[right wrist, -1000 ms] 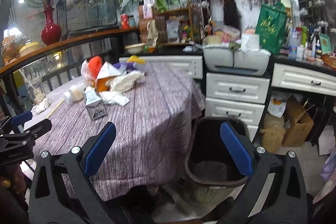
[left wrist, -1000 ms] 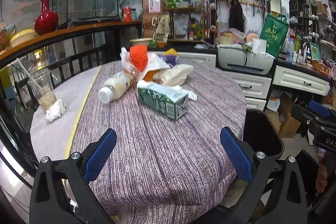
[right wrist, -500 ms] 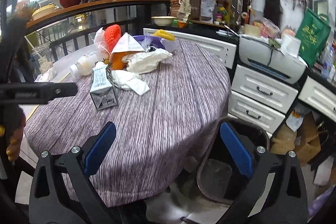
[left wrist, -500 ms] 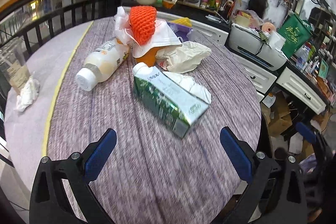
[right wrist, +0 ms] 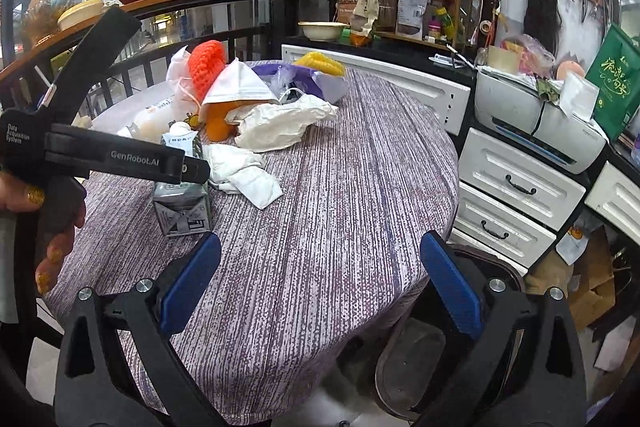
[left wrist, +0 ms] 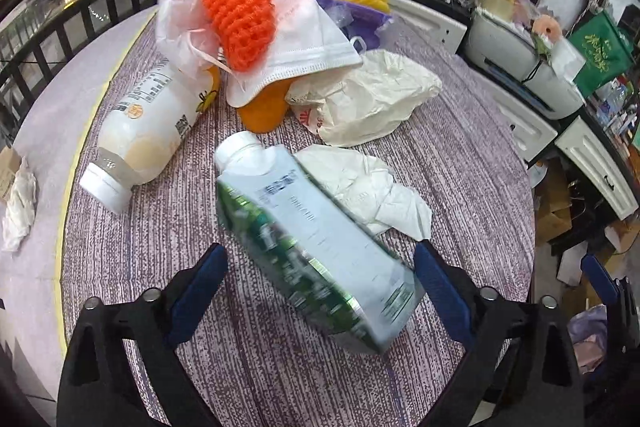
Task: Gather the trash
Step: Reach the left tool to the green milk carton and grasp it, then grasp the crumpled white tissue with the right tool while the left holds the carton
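Observation:
A green and white milk carton (left wrist: 320,235) lies on its side on the purple striped tablecloth (left wrist: 280,367). My left gripper (left wrist: 318,255) points down over it with the carton between its blue pads. The jaws are closing, and the left pad stands clear of the carton. In the right wrist view the carton (right wrist: 182,203) sits under the left gripper's black finger. Behind it lie a crumpled tissue (left wrist: 372,195), a plastic bottle (left wrist: 148,131), a white paper bag (left wrist: 368,103), a face mask (left wrist: 308,43) and an orange net (left wrist: 240,11). My right gripper (right wrist: 320,247) hangs open above the table's near edge, holding nothing.
A dark waste bin (right wrist: 420,347) stands on the floor right of the table. White drawers (right wrist: 516,187) and a printer (right wrist: 536,115) line the right wall. A black railing (left wrist: 80,11) runs behind the table. A person's hand (right wrist: 48,227) holds the left gripper.
The left gripper has come forward and tipped down over the carton, and its jaws have narrowed slightly. The right gripper has swung left from the bin toward the table.

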The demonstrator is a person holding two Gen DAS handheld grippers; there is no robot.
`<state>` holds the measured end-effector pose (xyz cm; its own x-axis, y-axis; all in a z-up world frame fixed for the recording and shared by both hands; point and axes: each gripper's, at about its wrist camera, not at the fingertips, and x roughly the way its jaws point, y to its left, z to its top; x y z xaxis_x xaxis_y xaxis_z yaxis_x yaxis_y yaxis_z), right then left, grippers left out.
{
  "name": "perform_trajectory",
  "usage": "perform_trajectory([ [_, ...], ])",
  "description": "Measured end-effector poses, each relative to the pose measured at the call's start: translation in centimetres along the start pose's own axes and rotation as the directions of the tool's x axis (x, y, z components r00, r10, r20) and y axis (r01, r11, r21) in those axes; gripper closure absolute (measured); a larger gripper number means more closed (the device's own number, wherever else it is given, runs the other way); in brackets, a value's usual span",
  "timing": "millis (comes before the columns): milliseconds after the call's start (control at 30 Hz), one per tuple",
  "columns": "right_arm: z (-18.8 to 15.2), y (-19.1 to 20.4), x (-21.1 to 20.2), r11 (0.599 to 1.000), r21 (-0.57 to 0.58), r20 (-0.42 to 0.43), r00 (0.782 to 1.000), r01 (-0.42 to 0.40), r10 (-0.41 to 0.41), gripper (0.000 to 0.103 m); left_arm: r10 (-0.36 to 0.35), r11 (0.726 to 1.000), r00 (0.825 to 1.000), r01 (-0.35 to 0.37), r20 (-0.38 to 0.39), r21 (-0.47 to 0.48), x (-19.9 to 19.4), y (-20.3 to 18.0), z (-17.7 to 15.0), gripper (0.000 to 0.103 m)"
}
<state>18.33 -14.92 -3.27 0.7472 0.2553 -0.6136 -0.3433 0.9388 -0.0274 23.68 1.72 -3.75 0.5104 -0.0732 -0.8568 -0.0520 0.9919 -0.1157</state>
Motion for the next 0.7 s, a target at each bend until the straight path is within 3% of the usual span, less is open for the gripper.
perform_trajectory([
  [100,0.0,0.1,0.5,1.0,-0.005,-0.006,1.0,0.003,-0.003,0.005,0.013,1.0,0.998,-0.011,-0.066,0.022,0.9,-0.5,0.7,0.019],
  [200,0.0,0.0,0.7,1.0,0.007,-0.01,1.0,0.003,-0.003,0.005,-0.013,0.999,0.996,0.009,-0.087,-0.051,1.0,0.3,1.6,0.019],
  [300,0.0,-0.3,0.9,1.0,0.019,-0.009,1.0,0.004,-0.004,0.005,0.021,1.0,0.99,-0.022,-0.139,-0.006,1.9,0.1,1.7,0.025],
  [467,0.4,-0.4,0.8,1.0,0.026,0.0,1.0,0.001,-0.001,0.005,0.016,1.0,0.99,-0.014,-0.139,0.01,1.9,0.7,1.1,0.041],
  [533,0.7,-0.2,1.0,1.0,0.022,-0.002,1.0,-0.004,0.004,0.005,0.013,1.0,0.991,-0.012,-0.129,0.01,1.4,1.3,0.5,0.052],
  [700,1.5,0.6,1.9,0.999,0.019,-0.018,0.999,-0.041,0.042,0.005,-0.019,0.999,0.995,0.021,-0.097,0.024,0.1,2.3,-1.5,0.053],
])
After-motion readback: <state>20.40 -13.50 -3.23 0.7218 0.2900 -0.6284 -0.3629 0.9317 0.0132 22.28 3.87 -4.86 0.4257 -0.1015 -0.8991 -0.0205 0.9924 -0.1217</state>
